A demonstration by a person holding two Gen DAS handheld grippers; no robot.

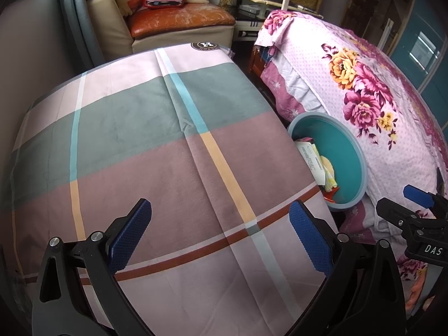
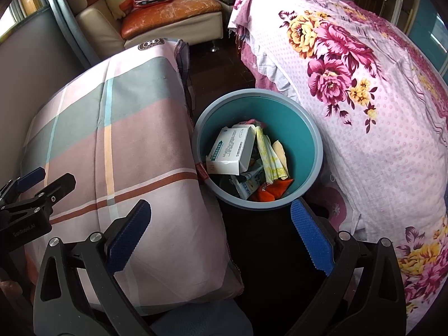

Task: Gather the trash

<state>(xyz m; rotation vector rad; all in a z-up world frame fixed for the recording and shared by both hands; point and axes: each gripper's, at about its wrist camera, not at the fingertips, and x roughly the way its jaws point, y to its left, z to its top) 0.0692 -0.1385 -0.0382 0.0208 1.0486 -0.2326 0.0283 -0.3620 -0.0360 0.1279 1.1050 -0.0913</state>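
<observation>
the left gripper hangs over a plaid cloth, its blue pads spread wide with nothing between them and nothing touching the cloth. the right gripper hangs past the cloth's right edge, over the dark gap in front of a teal bin, its pads likewise spread wide and empty. the bin stands on the floor, squeezed between the plaid cloth on its left and a floral bedspread on its right, touching or nearly touching both. inside the bin lies the trash: a white box tilted against the left wall, a folded yellow wrapper beside it, and orange scraps near the front wall. in the left wrist view the bin shows at the cloth's right edge, half hidden by it, with the right gripper at the far right over the bedspread. a sofa stands at the back.
</observation>
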